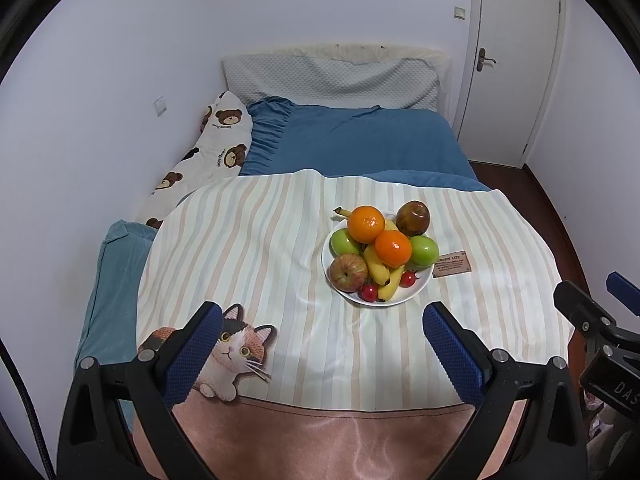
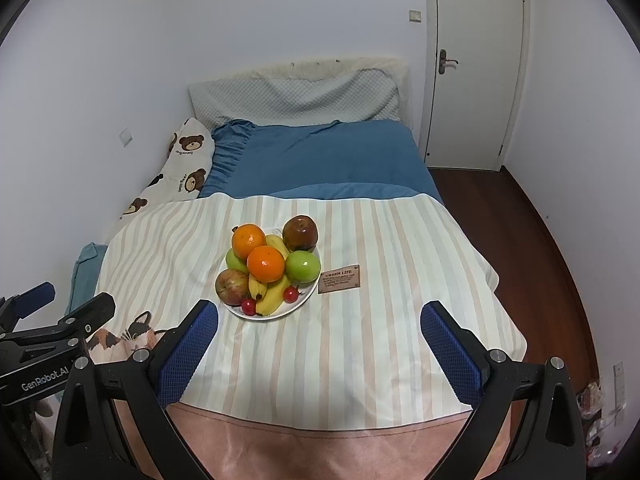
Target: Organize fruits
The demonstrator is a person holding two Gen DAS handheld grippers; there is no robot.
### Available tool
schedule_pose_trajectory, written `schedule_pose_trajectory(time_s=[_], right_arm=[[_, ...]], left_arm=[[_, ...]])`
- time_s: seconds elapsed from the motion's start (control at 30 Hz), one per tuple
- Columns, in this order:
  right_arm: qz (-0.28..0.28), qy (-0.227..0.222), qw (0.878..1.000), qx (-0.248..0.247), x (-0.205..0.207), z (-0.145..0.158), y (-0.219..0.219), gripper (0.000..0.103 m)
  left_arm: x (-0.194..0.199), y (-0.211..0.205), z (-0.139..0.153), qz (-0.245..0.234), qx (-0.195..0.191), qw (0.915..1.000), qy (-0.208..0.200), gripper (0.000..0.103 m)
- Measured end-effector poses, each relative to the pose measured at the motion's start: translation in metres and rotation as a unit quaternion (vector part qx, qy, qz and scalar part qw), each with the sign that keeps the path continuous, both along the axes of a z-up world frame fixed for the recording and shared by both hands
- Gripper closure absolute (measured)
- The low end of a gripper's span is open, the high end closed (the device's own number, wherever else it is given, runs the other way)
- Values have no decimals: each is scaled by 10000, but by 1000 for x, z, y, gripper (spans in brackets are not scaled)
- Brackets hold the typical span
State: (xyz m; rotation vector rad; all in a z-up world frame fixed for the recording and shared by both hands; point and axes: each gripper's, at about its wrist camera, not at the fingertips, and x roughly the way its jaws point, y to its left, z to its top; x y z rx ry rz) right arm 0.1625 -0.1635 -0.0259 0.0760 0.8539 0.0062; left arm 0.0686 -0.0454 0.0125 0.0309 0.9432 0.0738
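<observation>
Cloth tag [image 2: 339, 279] reads "GREEN LIFE" (beside fruit plate [image 2: 306, 301]); both grippers' jaws wide, nothing held.

A home bedroom is shown by a bed with blue fabric sheet [image 1: 360, 140], grey quilted pillow [image 1: 332, 80] and white panelled door [image 1: 516, 52]

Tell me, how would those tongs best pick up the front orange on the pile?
Probably from above: the front orange sits atop the bananas with its upper half exposed. Close the open right tongs across its widest part, left to right, keeping clear of the green apple touching its right side.
</observation>
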Motion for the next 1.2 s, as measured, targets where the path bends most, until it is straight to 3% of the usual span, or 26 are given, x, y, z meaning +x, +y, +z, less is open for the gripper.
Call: schedule_pose_trajectory(time_s=[1.2], right_arm=[[27,-51,10000,51,-2,8,6,0]], left_arm=[[-3,-1,9,0,-31,10000,-47,1]])
